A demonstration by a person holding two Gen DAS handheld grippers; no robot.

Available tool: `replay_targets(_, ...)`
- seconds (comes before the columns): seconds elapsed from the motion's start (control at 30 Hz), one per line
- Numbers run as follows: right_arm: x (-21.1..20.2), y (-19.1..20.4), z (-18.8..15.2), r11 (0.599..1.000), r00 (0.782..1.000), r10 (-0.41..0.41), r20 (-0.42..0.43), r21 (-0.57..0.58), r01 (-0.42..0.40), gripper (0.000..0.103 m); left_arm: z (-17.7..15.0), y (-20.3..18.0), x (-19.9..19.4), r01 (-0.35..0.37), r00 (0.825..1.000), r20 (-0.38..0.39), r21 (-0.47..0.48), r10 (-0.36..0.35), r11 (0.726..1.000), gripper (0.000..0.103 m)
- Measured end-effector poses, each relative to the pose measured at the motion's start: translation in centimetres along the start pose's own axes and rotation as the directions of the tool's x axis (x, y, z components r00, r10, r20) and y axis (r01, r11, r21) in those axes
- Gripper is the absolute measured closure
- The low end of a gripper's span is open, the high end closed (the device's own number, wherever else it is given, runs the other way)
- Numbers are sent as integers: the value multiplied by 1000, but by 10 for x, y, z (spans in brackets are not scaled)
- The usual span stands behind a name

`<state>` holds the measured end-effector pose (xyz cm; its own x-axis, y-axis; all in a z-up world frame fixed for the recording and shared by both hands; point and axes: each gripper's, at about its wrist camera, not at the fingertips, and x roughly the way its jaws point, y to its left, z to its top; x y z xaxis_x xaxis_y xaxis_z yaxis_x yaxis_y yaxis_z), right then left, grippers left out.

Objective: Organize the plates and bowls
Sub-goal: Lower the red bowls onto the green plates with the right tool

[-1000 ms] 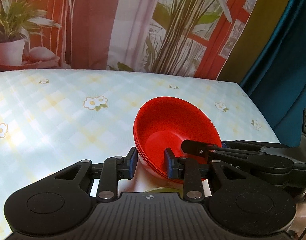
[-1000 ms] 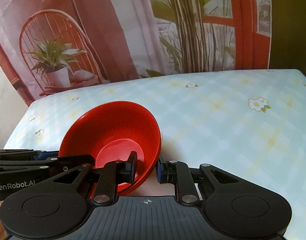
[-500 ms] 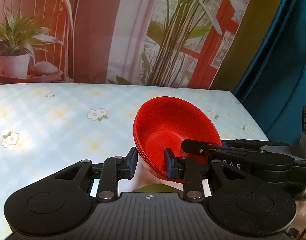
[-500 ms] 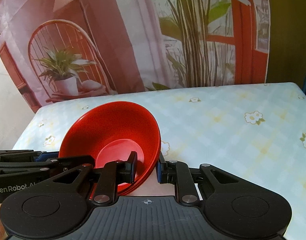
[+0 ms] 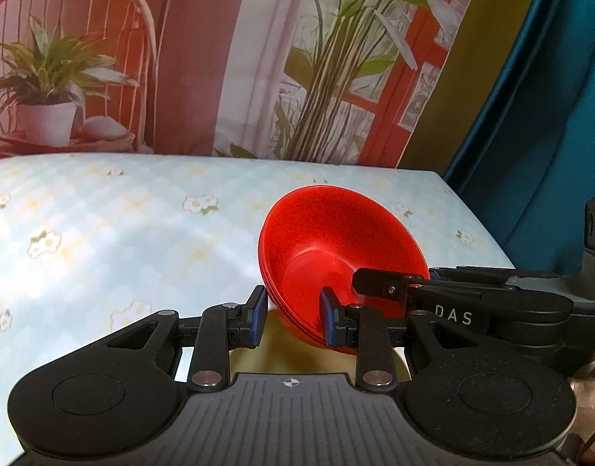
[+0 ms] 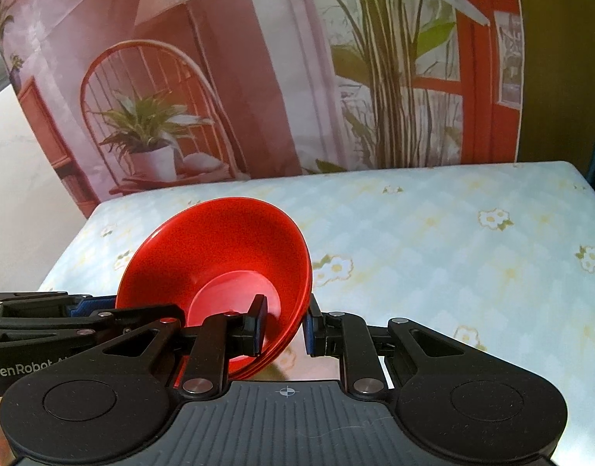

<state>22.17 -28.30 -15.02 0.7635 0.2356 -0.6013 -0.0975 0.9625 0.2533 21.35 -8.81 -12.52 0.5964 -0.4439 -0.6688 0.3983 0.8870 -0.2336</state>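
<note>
A stack of red bowls [image 5: 336, 248] is held up above the table between both grippers, tilted with its opening facing the far side. My left gripper [image 5: 291, 316] is shut on its left rim. My right gripper [image 6: 284, 326] is shut on its right rim, where the stack of red bowls [image 6: 220, 264] fills the lower left of the right wrist view. The right gripper's fingers [image 5: 453, 291] reach in from the right in the left wrist view. A yellow-green plate edge [image 5: 289, 353] shows under the bowls, mostly hidden.
The table [image 5: 103, 233] has a light blue floral cloth and shows again in the right wrist view [image 6: 453, 252]. A printed backdrop with a chair and plants [image 6: 161, 124] hangs behind it. A blue curtain [image 5: 550, 116] hangs at the right.
Both grippers have risen with the red bowls; the table looks farther below and more of the backdrop shows. The grip on the rim is unchanged.
</note>
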Motion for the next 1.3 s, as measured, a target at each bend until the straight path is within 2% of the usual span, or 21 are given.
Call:
replay_targets(0.57,-23,26,-50,1000,1000,7,-15,6,-7,86,-42,7,-31,-4,1000,5,-18,4,1000,72)
replay_targets(1.03,-5,29,-60,1000,998,-15,-61,-9,14,86,-47,16,-15,2,1000,-26,-33,-3,999,72)
replay_targets(1.3,7,31,-66,1000,997,-24,-68,0,24,86,-49,21,-12,-24,999,-28,-30,23,999,72)
